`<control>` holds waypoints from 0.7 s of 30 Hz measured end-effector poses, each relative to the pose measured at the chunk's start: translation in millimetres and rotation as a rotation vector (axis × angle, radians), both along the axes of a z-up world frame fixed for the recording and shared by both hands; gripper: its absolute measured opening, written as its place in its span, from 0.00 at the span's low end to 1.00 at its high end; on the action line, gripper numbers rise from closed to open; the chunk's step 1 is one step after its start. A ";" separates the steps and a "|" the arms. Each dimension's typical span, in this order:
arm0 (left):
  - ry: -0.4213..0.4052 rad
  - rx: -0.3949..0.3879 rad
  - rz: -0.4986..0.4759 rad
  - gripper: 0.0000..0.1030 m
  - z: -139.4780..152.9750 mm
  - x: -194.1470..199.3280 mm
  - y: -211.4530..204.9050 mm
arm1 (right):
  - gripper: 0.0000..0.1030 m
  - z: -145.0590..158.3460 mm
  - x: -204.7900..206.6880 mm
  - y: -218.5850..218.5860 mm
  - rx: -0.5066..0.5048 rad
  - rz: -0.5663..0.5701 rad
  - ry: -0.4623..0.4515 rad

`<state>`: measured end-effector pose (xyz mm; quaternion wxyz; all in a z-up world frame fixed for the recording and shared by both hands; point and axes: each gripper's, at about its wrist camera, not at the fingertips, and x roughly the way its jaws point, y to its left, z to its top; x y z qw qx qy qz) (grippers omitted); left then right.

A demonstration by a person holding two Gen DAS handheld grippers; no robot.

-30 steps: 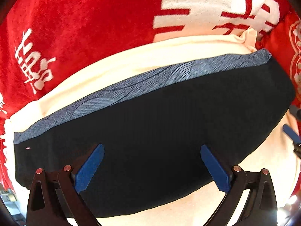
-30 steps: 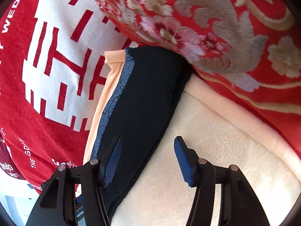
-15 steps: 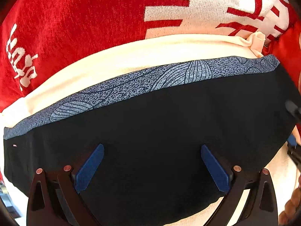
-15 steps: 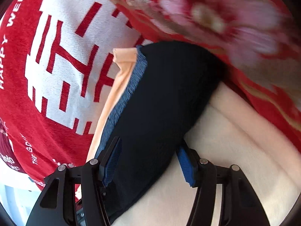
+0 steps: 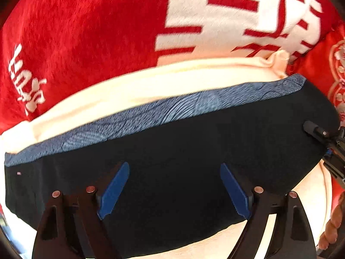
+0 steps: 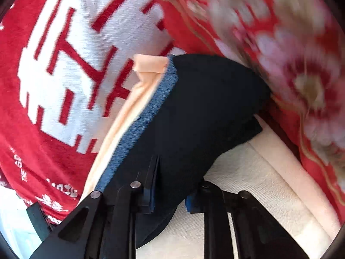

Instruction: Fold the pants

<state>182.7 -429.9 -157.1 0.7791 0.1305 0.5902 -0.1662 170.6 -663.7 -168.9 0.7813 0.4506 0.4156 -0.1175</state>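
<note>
The cream pants (image 5: pixel 163 82) lie folded on a red blanket, with a navy waistband panel (image 5: pixel 194 151) and a blue patterned band (image 5: pixel 172 112) on top. My left gripper (image 5: pixel 174 185) is open, its blue pads spread over the navy fabric. My right gripper (image 6: pixel 170 194) is shut on the navy edge of the pants (image 6: pixel 194 112), which bunches up between its pads. The right gripper also shows at the right edge of the left wrist view (image 5: pixel 325 142).
A red blanket with white characters (image 5: pixel 86 32) lies under the pants. A red floral blanket (image 6: pixel 291 64) lies along the right side. Cream fabric (image 6: pixel 258 183) spreads below the navy fold.
My right gripper has moved onto the navy edge and shut on it, and the fabric has bunched. My left gripper has narrowed slightly and stays open over the navy panel.
</note>
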 end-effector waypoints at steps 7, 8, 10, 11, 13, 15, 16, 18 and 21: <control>0.016 0.007 -0.007 0.86 -32.2 -9.5 -24.6 | 0.19 57.6 17.0 43.4 -0.240 0.200 -0.039; 0.012 0.009 -0.009 0.86 -31.8 -10.3 -27.4 | 0.19 63.2 21.8 50.6 -0.271 0.228 -0.043; 0.028 -0.006 -0.001 0.86 -33.2 -7.8 -29.0 | 0.19 74.3 29.7 67.2 -0.326 0.282 -0.048; 0.031 -0.013 -0.008 0.86 -33.7 -6.6 -30.0 | 0.19 78.8 32.8 74.6 -0.349 0.305 -0.050; 0.036 -0.031 -0.020 0.86 -34.2 -4.3 -29.3 | 0.19 86.8 36.9 90.0 -0.392 0.346 -0.049; 0.053 -0.056 -0.017 0.86 -31.6 -2.6 -24.5 | 0.19 94.0 38.1 102.5 -0.430 0.377 -0.044; 0.064 -0.064 -0.008 0.86 -29.3 -1.3 -19.6 | 0.19 98.4 39.5 111.1 -0.456 0.396 -0.040; 0.076 -0.102 0.043 0.86 -20.9 4.1 4.0 | 0.19 104.7 40.3 126.5 -0.499 0.435 -0.033; 0.042 -0.140 0.105 0.86 0.2 8.1 47.5 | 0.19 111.7 45.0 161.4 -0.572 0.511 -0.022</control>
